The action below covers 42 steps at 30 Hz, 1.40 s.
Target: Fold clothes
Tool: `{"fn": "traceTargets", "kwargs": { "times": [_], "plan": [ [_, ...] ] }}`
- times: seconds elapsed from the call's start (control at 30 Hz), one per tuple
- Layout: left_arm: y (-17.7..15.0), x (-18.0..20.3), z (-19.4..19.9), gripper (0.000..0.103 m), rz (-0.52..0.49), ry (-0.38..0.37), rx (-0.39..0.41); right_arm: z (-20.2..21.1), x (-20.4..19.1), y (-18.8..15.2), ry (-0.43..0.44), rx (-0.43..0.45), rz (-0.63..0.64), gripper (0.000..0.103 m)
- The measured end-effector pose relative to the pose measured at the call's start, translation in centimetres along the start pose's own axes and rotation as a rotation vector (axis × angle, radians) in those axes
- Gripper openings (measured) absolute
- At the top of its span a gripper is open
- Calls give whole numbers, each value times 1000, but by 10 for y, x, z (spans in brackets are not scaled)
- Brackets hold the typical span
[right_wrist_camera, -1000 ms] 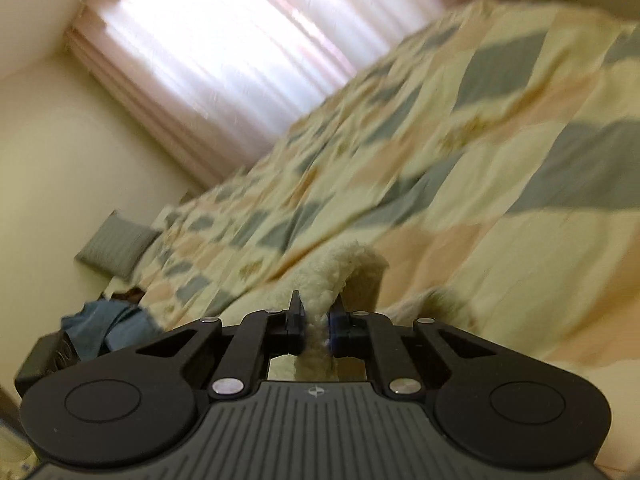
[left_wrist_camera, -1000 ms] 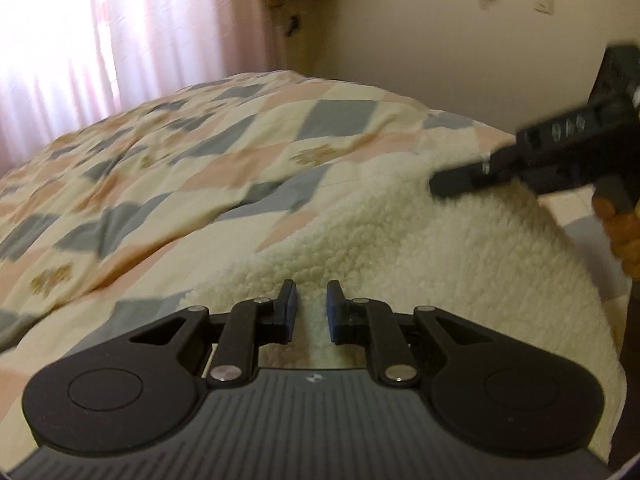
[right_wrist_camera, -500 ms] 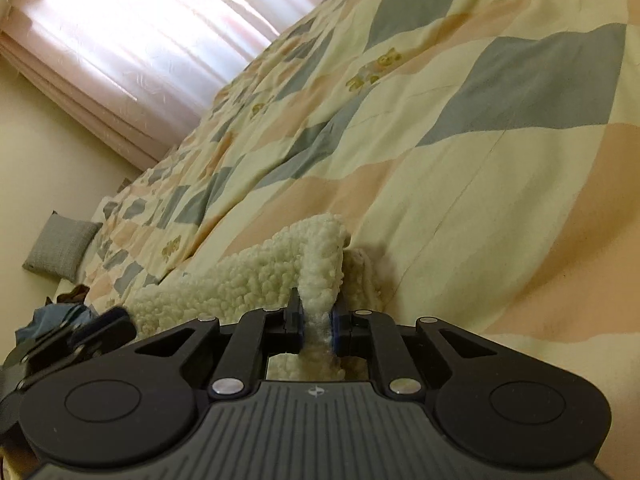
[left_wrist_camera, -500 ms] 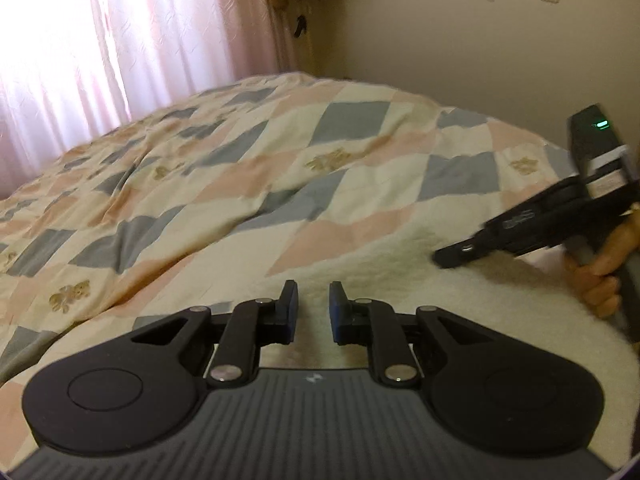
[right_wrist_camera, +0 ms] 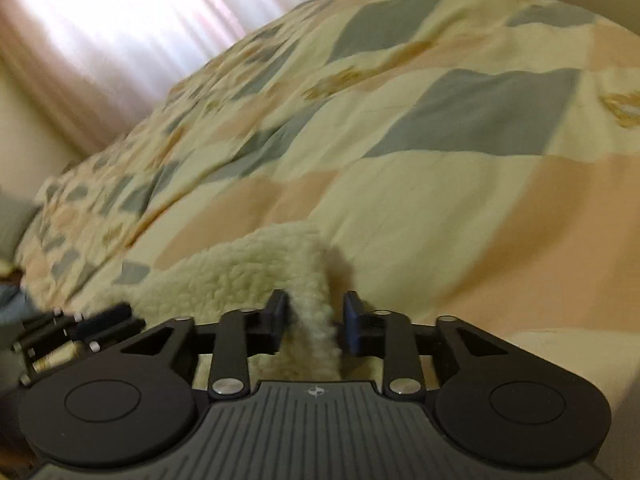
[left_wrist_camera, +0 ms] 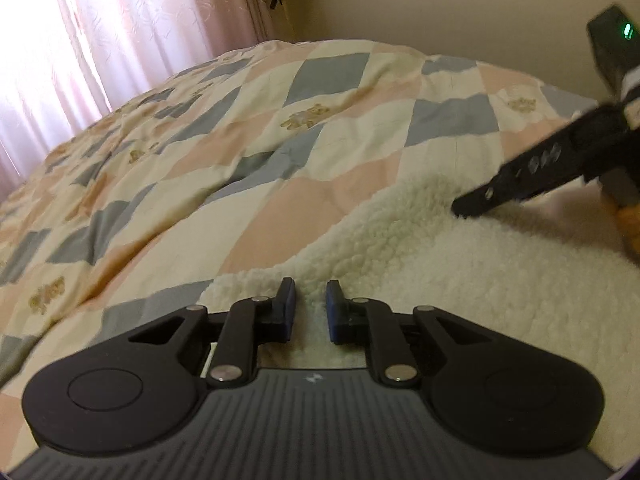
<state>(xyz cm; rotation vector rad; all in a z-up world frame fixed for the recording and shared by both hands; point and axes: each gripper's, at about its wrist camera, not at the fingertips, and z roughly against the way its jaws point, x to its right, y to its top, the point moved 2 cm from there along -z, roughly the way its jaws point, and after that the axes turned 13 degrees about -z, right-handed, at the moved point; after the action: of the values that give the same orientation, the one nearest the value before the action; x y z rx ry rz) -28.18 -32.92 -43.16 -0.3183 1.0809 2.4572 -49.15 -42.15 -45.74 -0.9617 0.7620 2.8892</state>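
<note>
A cream fleece garment (left_wrist_camera: 420, 264) lies on the bed, spread to the right in the left wrist view. My left gripper (left_wrist_camera: 310, 306) sits low at its near edge, jaws narrow, with a strip of fleece pinched between them. In the same view my right gripper (left_wrist_camera: 470, 209) comes in from the right, its tip over the fleece's far edge, with a hand behind it. From the right wrist, my right gripper (right_wrist_camera: 316, 312) stands open, its jaws wide apart on either side of a raised ridge of the fleece garment (right_wrist_camera: 240, 276). The left gripper (right_wrist_camera: 108, 320) shows at the lower left.
A patchwork quilt (left_wrist_camera: 280, 128) in cream, peach and grey squares covers the whole bed. Pink curtains (left_wrist_camera: 120, 32) hang over a bright window behind it, and a plain wall (left_wrist_camera: 460, 4) stands to the right. A grey cushion (right_wrist_camera: 12, 224) shows at the left edge.
My right gripper came down onto the bed with the fleece fold and its jaws have parted, letting the fold go. The left gripper's jaws kept their narrow gap.
</note>
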Motion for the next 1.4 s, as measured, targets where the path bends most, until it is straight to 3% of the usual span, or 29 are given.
{"fn": "traceTargets", "kwargs": {
  "times": [0.1, 0.2, 0.27, 0.37, 0.47, 0.57, 0.67, 0.77, 0.9, 0.97, 1.13, 1.17, 1.23, 1.33, 1.4],
  "plan": [
    [4, 4, 0, 11, -30, 8, -5, 30, 1, 3, -54, 112, -3, 40],
    [5, 4, -2, 11, -32, 3, -7, 50, 0, 7, -11, 179, 6, 26],
    [6, 4, -2, 11, -36, 1, -9, 46, -6, 3, 91, 125, 17, 16],
    [6, 6, -4, 11, -67, 2, -22, 13, -15, -8, 64, -7, 69, 1],
    [4, 4, -5, 11, -81, -8, -32, -20, -3, -18, 38, -113, 45, 0],
    [1, -1, 4, 12, -64, -10, -23, -4, -2, -16, 77, -84, 25, 0],
    [2, -11, 35, 12, 1, -11, 20, 31, -5, -17, 123, -22, 40, 13],
    [-8, -7, 68, 12, 43, -65, 64, 69, -8, -30, 159, 44, 80, 13],
    [-22, -3, 112, 13, 96, -133, 119, 94, -12, -63, 179, 32, 117, 14],
    [-32, 13, 106, 15, 70, -132, 81, 96, -6, -79, 135, 22, 102, 14],
    [-37, 22, 103, 15, 69, -125, 60, 134, 43, -102, 201, 29, -175, 19],
    [-36, 21, 103, 15, 70, -128, 58, 142, 54, -108, 223, 23, -239, 27],
    [-36, 22, 99, 15, 48, -126, 52, 148, 74, -121, 259, -18, -340, 31],
    [-39, 26, 98, 15, 38, -122, 46, 144, 93, -141, 313, -78, -488, 32],
    [-39, 27, 98, 15, 34, -121, 43, 134, 100, -149, 314, -102, -563, 39]
  ]
}}
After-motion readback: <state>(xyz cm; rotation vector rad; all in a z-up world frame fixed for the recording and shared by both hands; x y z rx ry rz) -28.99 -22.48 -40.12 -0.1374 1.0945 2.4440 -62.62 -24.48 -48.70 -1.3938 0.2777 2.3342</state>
